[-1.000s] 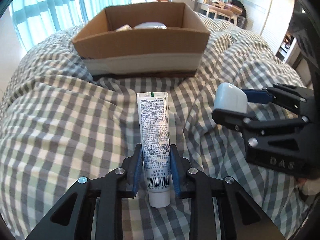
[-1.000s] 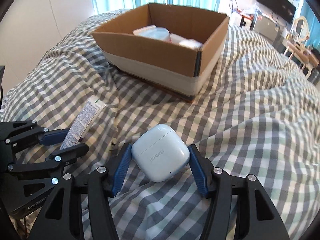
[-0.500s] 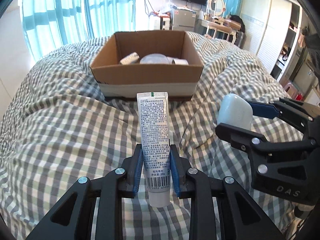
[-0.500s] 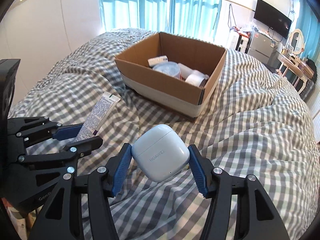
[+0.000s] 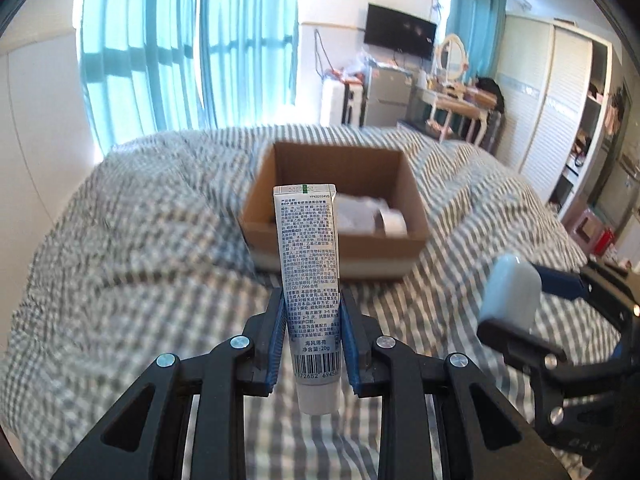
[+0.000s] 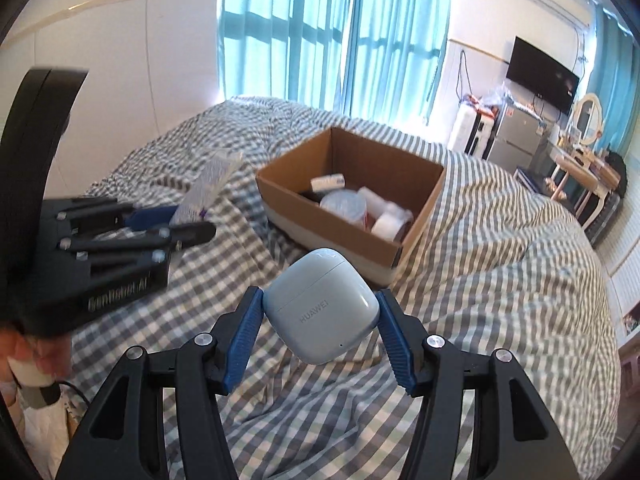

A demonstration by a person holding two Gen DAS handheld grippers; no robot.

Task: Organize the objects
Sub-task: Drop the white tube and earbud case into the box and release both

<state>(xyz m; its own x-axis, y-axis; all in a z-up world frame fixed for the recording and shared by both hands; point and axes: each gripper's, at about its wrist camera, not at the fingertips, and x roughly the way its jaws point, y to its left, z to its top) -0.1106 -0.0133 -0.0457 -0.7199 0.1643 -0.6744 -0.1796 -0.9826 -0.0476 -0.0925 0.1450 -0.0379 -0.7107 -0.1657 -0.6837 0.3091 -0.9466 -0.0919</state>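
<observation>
My left gripper (image 5: pixel 313 336) is shut on a white toothpaste tube (image 5: pixel 310 276) and holds it upright in the air above the bed. My right gripper (image 6: pixel 320 320) is shut on a pale blue earbud case (image 6: pixel 322 304), also lifted off the bed. An open cardboard box (image 5: pixel 412 236) sits on the checked bedcover ahead; it also shows in the right wrist view (image 6: pixel 424 216) with a tin, a small box and white rolls inside. The right gripper with the case (image 5: pixel 510 292) shows at the right of the left wrist view. The left gripper with the tube (image 6: pixel 208 184) shows at the left of the right wrist view.
A grey and white checked bedcover (image 6: pixel 500 260) lies all around the box. Behind the bed are teal curtains (image 6: pixel 340 32), a wall TV (image 6: pixel 542 76), a dressing table (image 5: pixel 452 96) and a wardrobe (image 5: pixel 560 100) at the right.
Both grippers have risen well above the bed with their objects. The box now looks farther away and lower, and more of the room shows.
</observation>
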